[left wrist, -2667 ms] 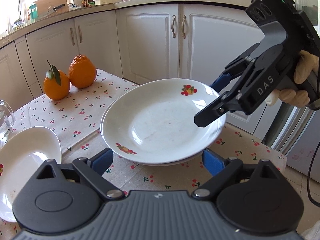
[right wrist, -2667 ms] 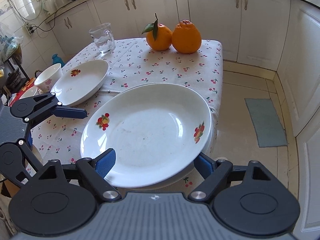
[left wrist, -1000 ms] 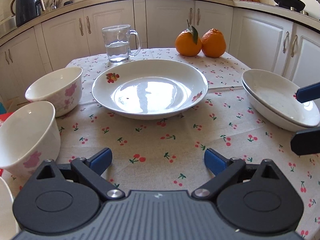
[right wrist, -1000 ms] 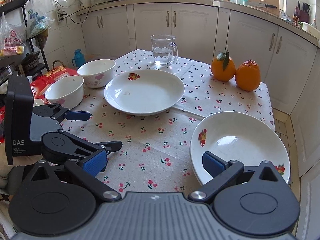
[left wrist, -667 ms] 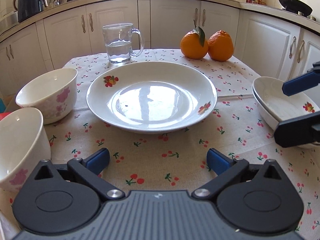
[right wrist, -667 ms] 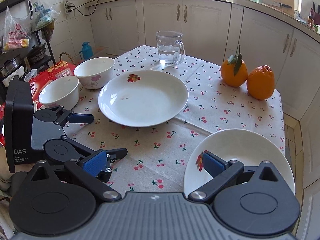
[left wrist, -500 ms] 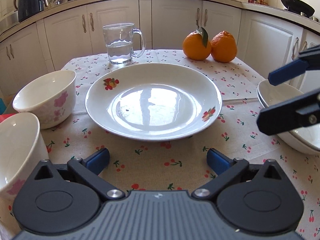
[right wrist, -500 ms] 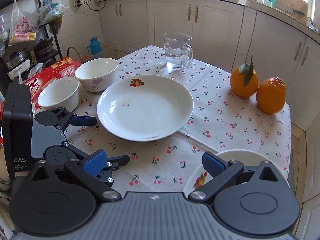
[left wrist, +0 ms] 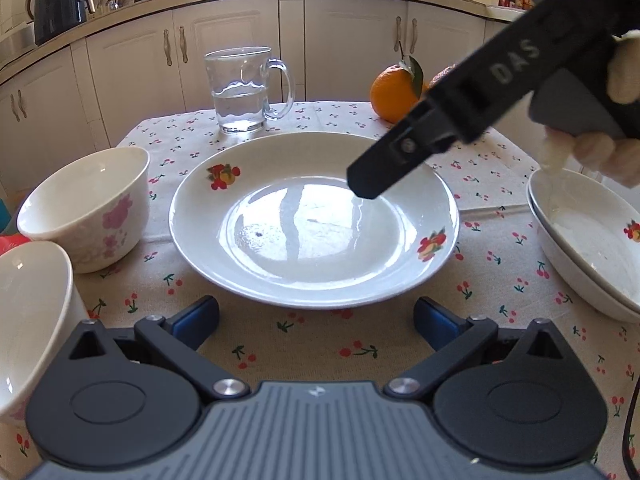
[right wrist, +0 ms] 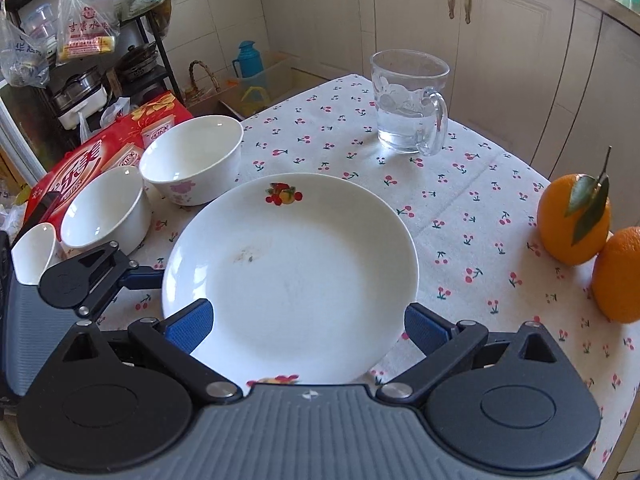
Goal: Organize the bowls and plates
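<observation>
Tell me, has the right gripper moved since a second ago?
Yes. In the left wrist view the right gripper has swung in from the stacked plates at the right edge to hang over the plate in the middle.

Your right gripper (right wrist: pixel 306 322) has left the stacked plates (left wrist: pixel 588 236) and swung over the single fruit-print plate (right wrist: pixel 288 276), jaws spread, unloaded

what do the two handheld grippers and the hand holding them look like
Both are alike: a ribbed grey body, black round-hinged linkages and blue finger pads. The left gripper shows this up close, as does the right gripper. Seen from the left camera, the right one's black housing reads "DAS" in pale letters. The hand on its handle wears a cream glove.
</observation>
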`<control>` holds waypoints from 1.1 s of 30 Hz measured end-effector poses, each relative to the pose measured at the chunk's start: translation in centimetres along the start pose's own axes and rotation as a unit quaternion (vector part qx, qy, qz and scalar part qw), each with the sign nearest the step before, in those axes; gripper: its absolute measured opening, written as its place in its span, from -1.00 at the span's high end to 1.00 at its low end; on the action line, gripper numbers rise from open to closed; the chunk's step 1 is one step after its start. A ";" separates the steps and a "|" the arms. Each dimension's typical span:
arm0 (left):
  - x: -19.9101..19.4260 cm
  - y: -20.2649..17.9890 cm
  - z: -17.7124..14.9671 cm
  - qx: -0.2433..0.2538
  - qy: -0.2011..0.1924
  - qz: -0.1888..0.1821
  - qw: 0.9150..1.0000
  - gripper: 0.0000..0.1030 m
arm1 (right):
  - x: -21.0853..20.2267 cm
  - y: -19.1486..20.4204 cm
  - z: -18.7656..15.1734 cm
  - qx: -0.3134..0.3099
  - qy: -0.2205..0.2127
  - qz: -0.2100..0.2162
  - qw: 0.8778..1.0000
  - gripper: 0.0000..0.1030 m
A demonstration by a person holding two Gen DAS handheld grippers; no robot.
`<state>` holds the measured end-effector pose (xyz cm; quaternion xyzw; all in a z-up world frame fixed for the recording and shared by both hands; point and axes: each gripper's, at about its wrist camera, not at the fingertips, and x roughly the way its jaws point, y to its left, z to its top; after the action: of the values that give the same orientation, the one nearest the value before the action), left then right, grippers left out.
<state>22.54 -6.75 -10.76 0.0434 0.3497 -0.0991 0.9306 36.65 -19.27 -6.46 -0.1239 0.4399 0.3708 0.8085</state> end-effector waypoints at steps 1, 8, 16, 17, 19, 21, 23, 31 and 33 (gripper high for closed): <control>0.0 0.0 0.1 0.002 -0.001 -0.001 1.000 -0.99 | 0.6 -0.5 0.5 -0.001 0.005 0.001 1.000 -1.00; 0.1 0.2 0.2 0.004 -0.008 -0.007 1.000 -0.94 | 4.3 -3.1 3.2 -0.001 0.022 0.022 1.000 -0.98; 0.1 0.6 0.4 0.002 -0.016 -0.005 1.000 -0.85 | 7.2 -4.8 5.2 0.003 0.032 0.066 0.997 -0.66; 0.1 0.6 0.4 0.002 -0.017 -0.005 1.000 -0.85 | 7.4 -4.9 5.3 0.003 0.034 0.070 0.997 -0.60; 0.1 0.7 0.4 0.001 -0.017 -0.007 1.000 -0.85 | 7.6 -5.0 5.4 0.000 0.033 0.078 0.996 -0.58; 0.2 0.8 0.5 0.000 -0.016 -0.008 1.000 -0.85 | 7.7 -5.1 5.6 -0.002 0.034 0.084 0.996 -0.55; 0.2 0.7 0.5 0.000 -0.016 -0.009 1.000 -0.85 | 7.7 -5.3 5.7 -0.003 0.036 0.089 0.995 -0.54; 0.3 0.7 0.5 0.003 -0.017 -0.011 1.000 -0.83 | 7.6 -5.9 5.8 -0.002 0.040 0.110 0.993 -0.54; 0.3 0.6 0.5 0.008 -0.017 -0.013 1.000 -0.79 | 7.6 -5.9 5.8 0.001 0.039 0.112 0.993 -0.54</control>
<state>23.20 -6.32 -10.54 0.0442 0.3333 -0.1141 0.9348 46.95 -16.63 -9.93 -0.0877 0.4825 0.4538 0.7440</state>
